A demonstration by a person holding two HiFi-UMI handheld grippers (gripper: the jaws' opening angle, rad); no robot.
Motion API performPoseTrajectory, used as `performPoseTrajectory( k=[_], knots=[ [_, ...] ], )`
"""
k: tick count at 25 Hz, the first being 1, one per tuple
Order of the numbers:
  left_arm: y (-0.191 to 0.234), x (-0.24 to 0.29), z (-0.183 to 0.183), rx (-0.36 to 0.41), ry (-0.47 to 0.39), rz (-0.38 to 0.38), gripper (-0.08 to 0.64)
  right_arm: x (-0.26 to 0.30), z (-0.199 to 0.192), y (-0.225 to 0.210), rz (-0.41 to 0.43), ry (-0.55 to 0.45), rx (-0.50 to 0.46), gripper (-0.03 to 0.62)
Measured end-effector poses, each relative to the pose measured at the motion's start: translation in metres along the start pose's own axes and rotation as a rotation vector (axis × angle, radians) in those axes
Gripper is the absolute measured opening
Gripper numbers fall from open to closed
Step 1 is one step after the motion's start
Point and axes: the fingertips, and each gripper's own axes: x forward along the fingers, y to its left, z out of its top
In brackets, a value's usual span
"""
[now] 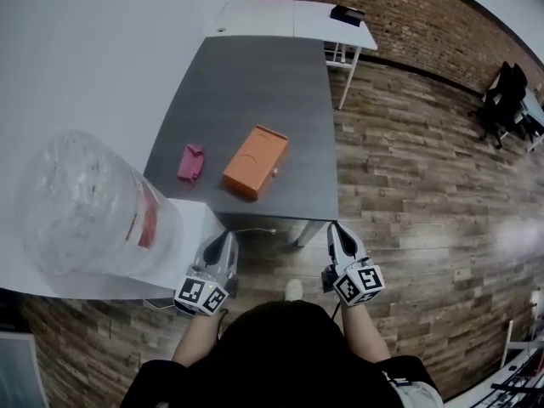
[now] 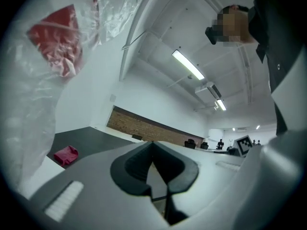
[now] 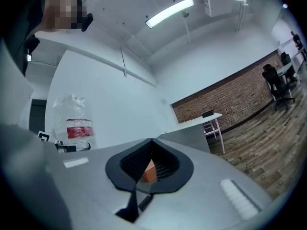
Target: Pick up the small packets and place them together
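Observation:
A small pink packet (image 1: 190,161) lies on the dark grey table (image 1: 255,75), with a flat orange box (image 1: 256,161) just to its right. Both grippers hang near my body, short of the table's near edge. My left gripper (image 1: 229,237) is shut with nothing in it, and the left gripper view shows its tips (image 2: 152,142) meeting, with the pink packet (image 2: 65,155) far off to the left. My right gripper (image 1: 335,228) is also shut and empty. A sliver of the orange box (image 3: 149,172) shows through the gap behind the right gripper's tips (image 3: 151,139).
A large clear water bottle with a red label (image 1: 85,202) stands on a white surface at my left, close to the left gripper. A white table (image 1: 293,19) adjoins the grey one at the far end. Wooden floor (image 1: 408,185) stretches to the right, with office chairs (image 1: 506,96) by the brick wall.

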Motion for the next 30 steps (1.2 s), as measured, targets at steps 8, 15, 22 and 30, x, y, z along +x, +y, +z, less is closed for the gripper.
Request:
performPoseTrajectory(
  k=[8, 15, 22, 30],
  knots=[
    [0.012, 0.048, 0.000, 0.010, 0.004, 0.068, 0.000, 0.037, 0.025, -0.048, 0.043, 0.001, 0.060, 0.002],
    [0.023, 0.080, -0.005, 0.017, 0.036, 0.097, 0.000, 0.065, 0.024, -0.057, 0.097, 0.056, 0.017, 0.002],
    [0.048, 0.119, -0.010, 0.008, 0.055, 0.067, 0.000, 0.102, 0.013, -0.065, 0.083, 0.087, -0.006, 0.002],
    [0.080, 0.165, -0.026, -0.006, 0.116, 0.038, 0.000, 0.143, 0.004, -0.070, 0.066, 0.149, -0.080, 0.002]
  ],
)
